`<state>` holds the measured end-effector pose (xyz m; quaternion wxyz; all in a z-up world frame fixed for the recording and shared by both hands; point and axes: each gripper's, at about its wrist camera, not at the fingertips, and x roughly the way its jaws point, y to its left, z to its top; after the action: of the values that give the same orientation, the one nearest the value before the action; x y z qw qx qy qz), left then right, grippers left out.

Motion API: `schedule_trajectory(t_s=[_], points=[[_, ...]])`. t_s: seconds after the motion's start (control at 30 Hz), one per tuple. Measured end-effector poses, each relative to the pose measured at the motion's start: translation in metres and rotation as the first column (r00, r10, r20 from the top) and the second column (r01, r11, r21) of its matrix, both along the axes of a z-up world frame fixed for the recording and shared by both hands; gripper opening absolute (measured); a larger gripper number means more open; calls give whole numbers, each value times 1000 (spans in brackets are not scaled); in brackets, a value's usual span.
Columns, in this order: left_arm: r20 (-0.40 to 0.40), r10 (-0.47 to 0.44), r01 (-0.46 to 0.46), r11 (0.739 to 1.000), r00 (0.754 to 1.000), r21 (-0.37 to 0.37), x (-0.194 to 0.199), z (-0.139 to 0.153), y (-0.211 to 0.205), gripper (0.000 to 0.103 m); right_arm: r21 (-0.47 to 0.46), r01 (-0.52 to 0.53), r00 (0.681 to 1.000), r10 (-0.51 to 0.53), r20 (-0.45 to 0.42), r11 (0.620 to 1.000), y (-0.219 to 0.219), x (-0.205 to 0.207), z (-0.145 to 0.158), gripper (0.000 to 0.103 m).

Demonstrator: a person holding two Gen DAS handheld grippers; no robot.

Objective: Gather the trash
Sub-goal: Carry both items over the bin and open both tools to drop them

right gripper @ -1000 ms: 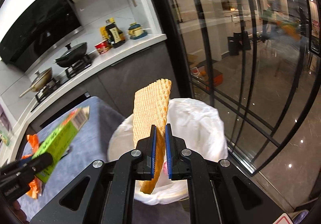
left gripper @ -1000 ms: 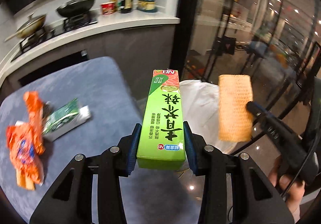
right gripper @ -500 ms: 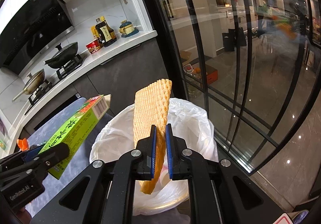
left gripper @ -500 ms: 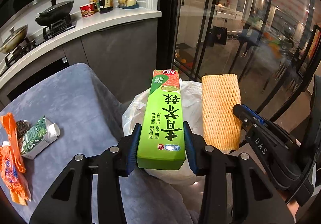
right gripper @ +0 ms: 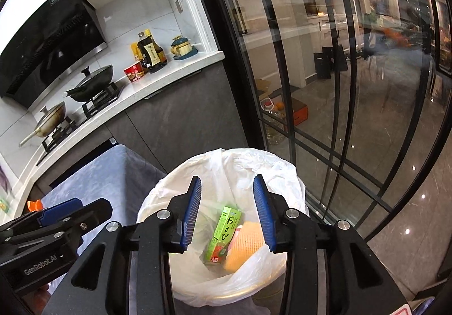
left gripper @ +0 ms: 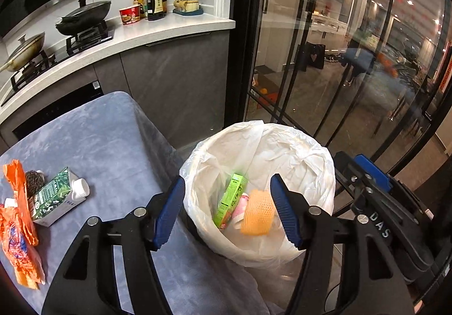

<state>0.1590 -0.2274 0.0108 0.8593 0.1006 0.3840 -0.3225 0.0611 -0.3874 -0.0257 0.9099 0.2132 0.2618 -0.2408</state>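
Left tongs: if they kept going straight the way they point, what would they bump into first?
Probably the green box and orange foam net lying in the white-lined bin; depth is hard to judge.

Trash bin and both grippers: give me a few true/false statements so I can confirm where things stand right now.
1. The green box lies inside the trash bin. True.
2. The left gripper grips the orange foam net. False: it is open; the net is in the bin.
3. The right gripper is open. True.
4. The table holds no trash. False: a green carton and orange wrappers lie there.
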Motion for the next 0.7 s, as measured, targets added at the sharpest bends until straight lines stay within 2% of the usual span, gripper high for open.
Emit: schedule_trajectory(t_s=[0.13, 0.37, 0.43, 0.7], points=[[4, 20, -20, 1000, 1000, -12, 2, 5, 12, 60, -21, -5, 1000, 5, 15, 1000, 9, -2, 10, 44], [20, 68, -67, 997, 997, -44, 4, 20, 45, 62, -42, -44, 998, 45, 40, 998, 34, -2, 28, 44], [28, 90, -88, 995, 996, -56, 5, 26, 59, 66, -50, -64, 997, 66, 45, 997, 46, 0, 33, 44], [39, 190, -187, 979, 981, -83, 9, 37, 124, 68, -79, -170, 984, 174, 49, 982, 103, 12, 45, 44]])
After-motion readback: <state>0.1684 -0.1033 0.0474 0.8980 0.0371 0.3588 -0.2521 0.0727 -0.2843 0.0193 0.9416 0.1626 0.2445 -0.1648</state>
